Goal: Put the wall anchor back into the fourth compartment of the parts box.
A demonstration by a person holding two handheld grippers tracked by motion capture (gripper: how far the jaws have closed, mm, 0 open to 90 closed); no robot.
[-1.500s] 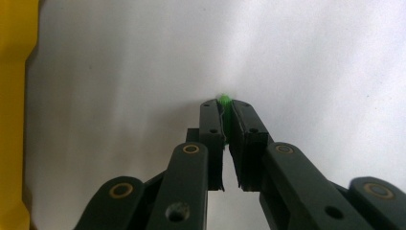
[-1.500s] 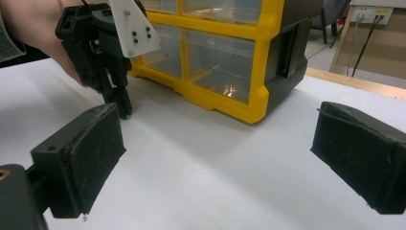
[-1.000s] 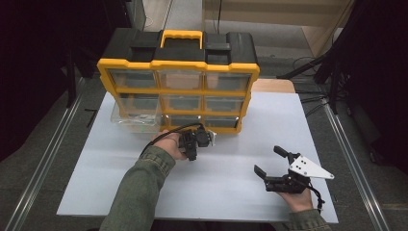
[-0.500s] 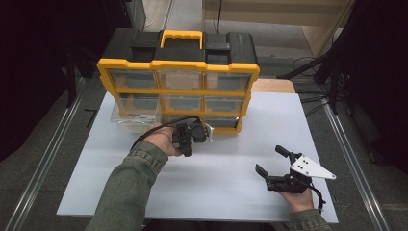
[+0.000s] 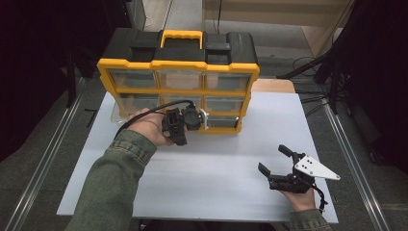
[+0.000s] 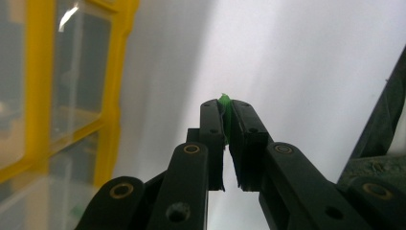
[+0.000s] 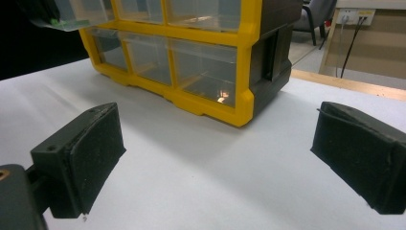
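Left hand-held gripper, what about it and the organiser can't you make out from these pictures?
- Green piece in the left hand-held gripper: left gripper view, just a sliver pokes out between the shut jaws, so what it is stays unclear.
- Drawer contents of the organiser: high view, too small and glary.
- Pulled-out drawer: right gripper view, cut off by the top edge.

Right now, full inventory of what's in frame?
Drawer organiser: 1, yellow frame, black body, clear drawers, far side of table.
Pulled-out clear drawer: 1, at the organiser's left end.
Table: 1, white top.
Green piece: 1, small, pinched between the left gripper's jaws; cannot tell what it is.
Left gripper: 1, black, shut, in front of the organiser.
Right gripper: 1, black, open, near right of the table.
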